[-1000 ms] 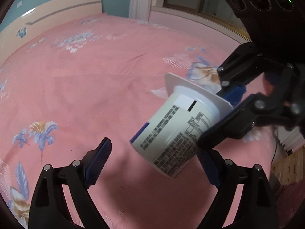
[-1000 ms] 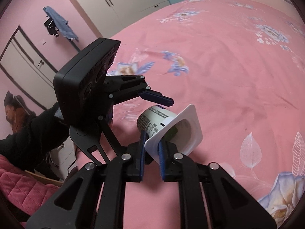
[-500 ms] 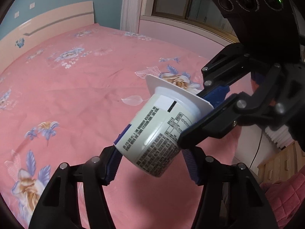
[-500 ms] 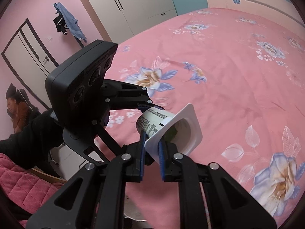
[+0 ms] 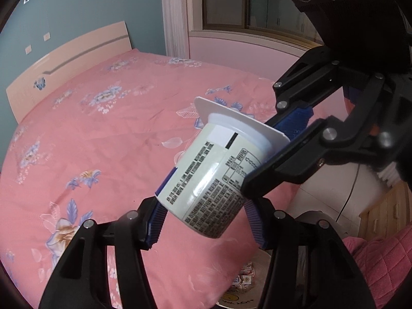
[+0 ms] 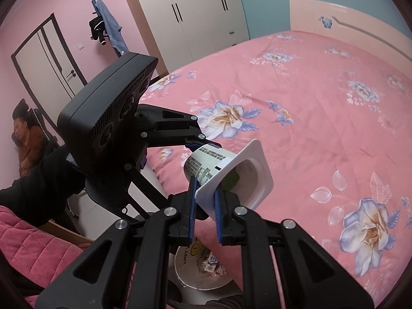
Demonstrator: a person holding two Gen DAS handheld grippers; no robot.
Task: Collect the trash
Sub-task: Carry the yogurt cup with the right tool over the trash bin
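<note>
Both tools were on the same white yogurt cup (image 5: 216,177), held in the air over the edge of the pink floral bed (image 5: 103,134). The right tool (image 6: 204,206) was clenched on the cup's square flange, one blue pad (image 6: 191,206) outside the rim and the other inside the mouth. The left tool (image 5: 206,221) was closed around the cup's lower body near the base; its left pad (image 5: 154,225) touched the wall. Contact on its right pad was partly hidden by the right tool's finger, so the grip there couldn't be confirmed from that side. In the right wrist view the left tool's upper finger (image 6: 203,144) sat against the cup's printed side.

The cup (image 6: 219,164) lay tilted, mouth toward the right tool, base toward the left. A trash bin (image 6: 200,267) with wrappers inside stood on the floor directly below, beside the bed.
</note>
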